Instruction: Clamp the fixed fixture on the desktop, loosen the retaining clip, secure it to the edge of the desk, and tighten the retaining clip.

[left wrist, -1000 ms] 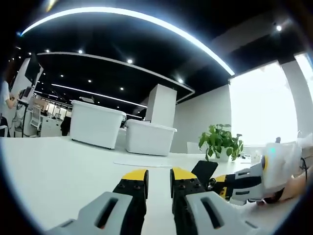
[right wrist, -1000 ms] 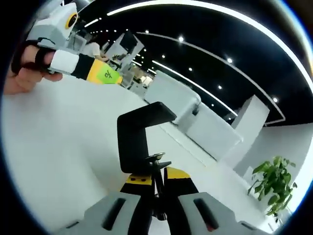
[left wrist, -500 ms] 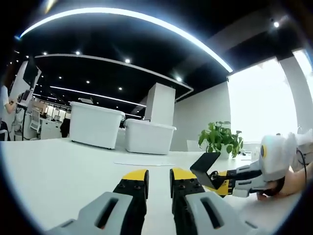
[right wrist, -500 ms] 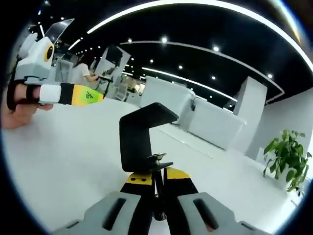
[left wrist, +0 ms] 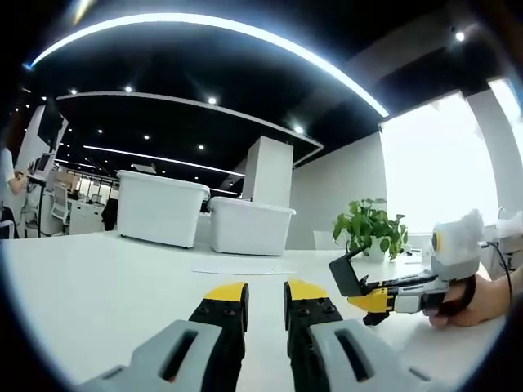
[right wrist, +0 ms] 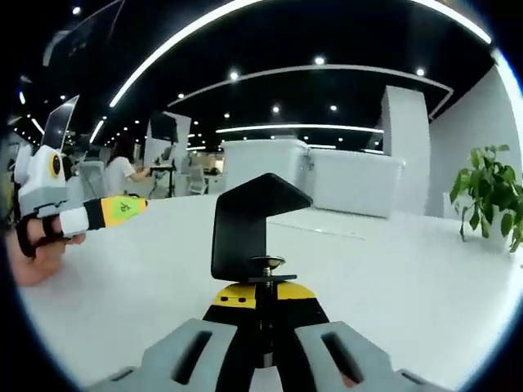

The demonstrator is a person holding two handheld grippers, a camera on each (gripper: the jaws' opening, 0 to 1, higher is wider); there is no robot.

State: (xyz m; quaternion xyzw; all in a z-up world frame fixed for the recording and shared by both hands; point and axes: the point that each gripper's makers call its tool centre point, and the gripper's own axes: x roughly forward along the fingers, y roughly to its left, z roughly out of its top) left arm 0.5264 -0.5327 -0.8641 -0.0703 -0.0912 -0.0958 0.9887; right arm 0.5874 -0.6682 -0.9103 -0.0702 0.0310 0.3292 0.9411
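My right gripper point(right wrist: 260, 296) stays clamped on the black fixed fixture point(right wrist: 249, 230), jaws pinched on its screw stem just under the C-shaped bracket, held above the white desk point(right wrist: 392, 278). Since half a second ago this view has swung, so the plant point(right wrist: 490, 196) now sits at the right edge. My left gripper point(left wrist: 265, 298) keeps its jaws nearly together, gripping nothing, low over the desk; from its view the fixture has turned more upright
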